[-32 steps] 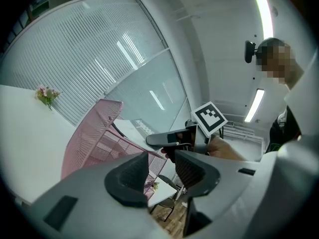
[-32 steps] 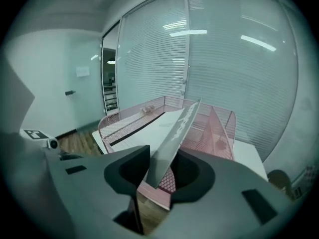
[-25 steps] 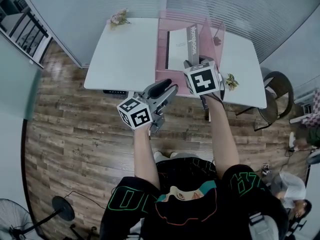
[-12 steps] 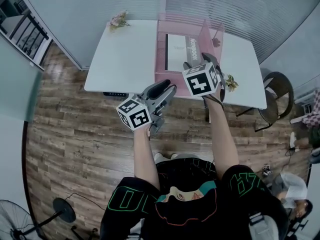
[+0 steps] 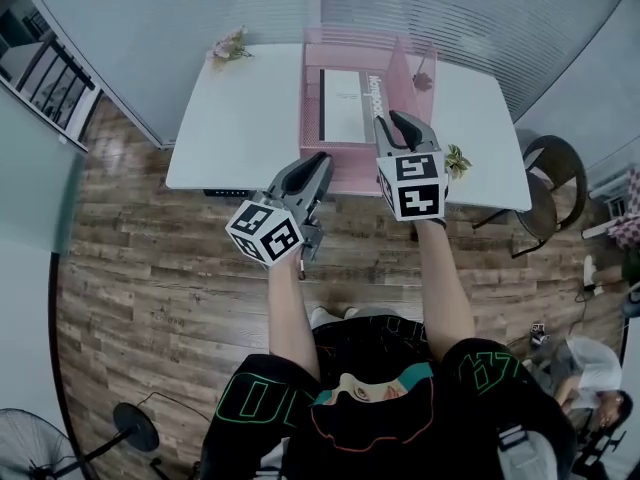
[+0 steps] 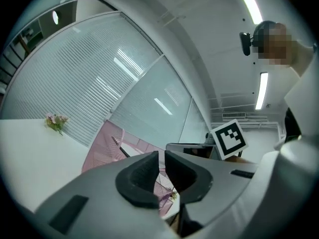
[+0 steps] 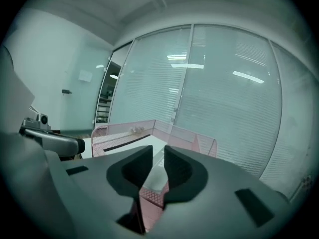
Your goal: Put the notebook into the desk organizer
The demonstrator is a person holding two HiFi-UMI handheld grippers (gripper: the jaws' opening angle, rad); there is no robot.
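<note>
The notebook (image 5: 345, 105), white with a dark spine, lies flat inside the pink mesh desk organizer (image 5: 338, 174) on the white table. My right gripper (image 5: 400, 120) hovers over the organizer's front right part, clear of the notebook. Its jaws have just been closing to a narrow slit with nothing between them. In the right gripper view, the right gripper (image 7: 158, 151) looks over the organizer (image 7: 124, 131) and the notebook (image 7: 155, 141). My left gripper (image 5: 318, 160) is at the table's front edge, its jaws also just closed to a slit, empty. The left gripper (image 6: 162, 156) faces the organizer (image 6: 102, 151).
The table (image 5: 240, 118) carries a small flower bunch (image 5: 230, 43) at its back left and a little plant (image 5: 458, 158) at the front right. Glass walls with blinds stand behind. A chair (image 5: 545, 183) sits right of the table. Wooden floor lies below.
The notebook, tilted up under the right gripper a second ago, now lies flat and free. The right gripper has drawn back and lifted. Both grippers' jaws stand narrower than before.
</note>
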